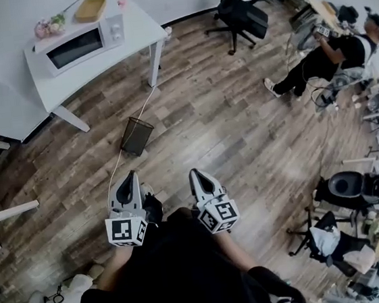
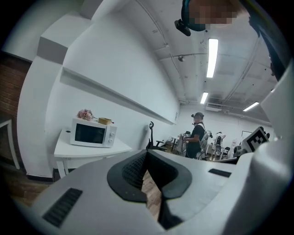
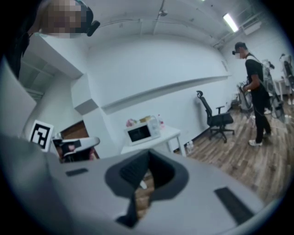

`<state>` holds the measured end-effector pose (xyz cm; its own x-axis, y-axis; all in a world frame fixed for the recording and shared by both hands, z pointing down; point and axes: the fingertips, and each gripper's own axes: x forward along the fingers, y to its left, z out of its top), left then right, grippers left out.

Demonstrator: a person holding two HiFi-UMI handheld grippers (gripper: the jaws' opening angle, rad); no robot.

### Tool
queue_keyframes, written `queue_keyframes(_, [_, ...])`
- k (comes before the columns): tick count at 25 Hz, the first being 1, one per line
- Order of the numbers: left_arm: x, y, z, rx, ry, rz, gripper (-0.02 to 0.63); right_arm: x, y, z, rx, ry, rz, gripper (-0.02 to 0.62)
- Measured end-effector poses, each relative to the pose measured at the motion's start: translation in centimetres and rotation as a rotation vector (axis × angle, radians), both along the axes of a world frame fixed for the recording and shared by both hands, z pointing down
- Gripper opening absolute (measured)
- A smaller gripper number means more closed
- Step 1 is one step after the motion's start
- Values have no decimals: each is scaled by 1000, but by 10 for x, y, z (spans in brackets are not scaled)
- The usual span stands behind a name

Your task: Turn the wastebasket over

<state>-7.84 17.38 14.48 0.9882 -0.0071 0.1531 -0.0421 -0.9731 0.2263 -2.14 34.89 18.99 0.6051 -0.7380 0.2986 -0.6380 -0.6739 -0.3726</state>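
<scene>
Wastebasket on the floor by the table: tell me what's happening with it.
Nothing has hold of it yet. A person holds the left gripper and the right gripper out over the wood floor, both shut and empty. The wastebasket stands ahead of them beside the white table with the microwave, apart from both grippers and apparently upright.

Found a dark tapered wastebasket [image 1: 137, 135] standing apparently upright, wide rim up, on the wood-plank floor [image 1: 228, 129], near the leg of the white table [image 1: 142, 30]
</scene>
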Motion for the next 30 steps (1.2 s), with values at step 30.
queue_keyframes(30, [164,-90,51,-53,-133,-602,33,263,-164,129,-92,-164,-604,32])
